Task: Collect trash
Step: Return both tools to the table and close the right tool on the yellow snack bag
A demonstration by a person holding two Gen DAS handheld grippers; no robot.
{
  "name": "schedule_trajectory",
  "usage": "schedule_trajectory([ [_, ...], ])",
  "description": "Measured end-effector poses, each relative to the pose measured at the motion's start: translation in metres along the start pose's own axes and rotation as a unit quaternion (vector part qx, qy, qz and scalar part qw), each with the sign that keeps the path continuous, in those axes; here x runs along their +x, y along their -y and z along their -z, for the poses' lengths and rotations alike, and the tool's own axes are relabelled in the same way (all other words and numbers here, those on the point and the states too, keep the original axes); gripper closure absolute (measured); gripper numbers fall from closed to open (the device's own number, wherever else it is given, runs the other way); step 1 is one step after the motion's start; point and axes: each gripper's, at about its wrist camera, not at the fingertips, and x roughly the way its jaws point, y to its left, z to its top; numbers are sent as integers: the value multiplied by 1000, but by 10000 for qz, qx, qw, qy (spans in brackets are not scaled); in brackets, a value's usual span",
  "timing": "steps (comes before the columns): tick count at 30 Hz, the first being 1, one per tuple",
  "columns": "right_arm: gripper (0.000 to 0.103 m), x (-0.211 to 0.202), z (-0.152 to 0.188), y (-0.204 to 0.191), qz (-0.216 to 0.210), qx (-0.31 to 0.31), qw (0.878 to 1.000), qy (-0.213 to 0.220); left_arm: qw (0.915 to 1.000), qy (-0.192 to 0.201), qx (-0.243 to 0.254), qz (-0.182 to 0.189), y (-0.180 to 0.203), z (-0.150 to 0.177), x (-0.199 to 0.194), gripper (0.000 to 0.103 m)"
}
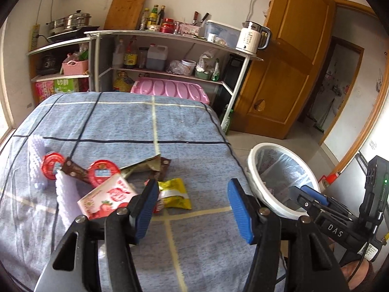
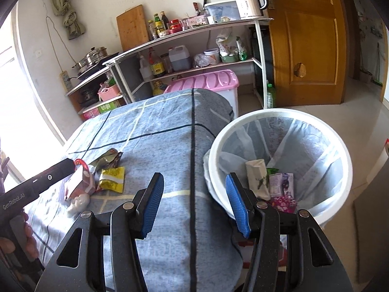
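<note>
A white kettle (image 1: 252, 37) tops the shelf (image 1: 170, 36) above a pink-lidded box (image 1: 170, 90), beside the wooden door (image 1: 289, 56).

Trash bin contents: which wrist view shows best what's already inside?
The right wrist view. It looks down into the white bin, showing several wrappers at the bottom of its liner. The left wrist view catches only the bin's rim and upper liner, with the other claw partly covering it.

Partly hidden behind the left gripper's black finger (image 1: 136, 209): pink-and-white strawberry carton (image 1: 107, 198) and yellow foil snack wrapper (image 1: 173, 193); print on the crumpled wrappers inside the white round plastic-lined bin (image 2: 338, 146) too small to read.
</note>
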Motion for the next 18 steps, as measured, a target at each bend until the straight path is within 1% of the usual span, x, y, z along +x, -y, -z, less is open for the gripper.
schedule_trajectory([
  [2,49,7,1,-13,-107,-75,9999,-68,9998,6,-177,-26,-18,1,-5,42],
  [6,48,19,5,-36,-291,-203,9992,-180,9986,91,-317,-402,-48,8,-18,40],
  [9,46,28,7,-53,-396,-328,9983,-271,9973,135,-515,-497,-73,13,-26,40],
  [12,44,37,10,-67,-535,-486,9966,-384,9954,103,-676,-668,-96,20,-29,39],
  [15,44,47,14,-81,-579,-626,9950,-517,9934,36,-913,-700,-119,26,-30,39],
  [18,43,57,15,-90,-717,-582,9937,-628,9923,-21,-943,-802,-130,34,-30,39],
])
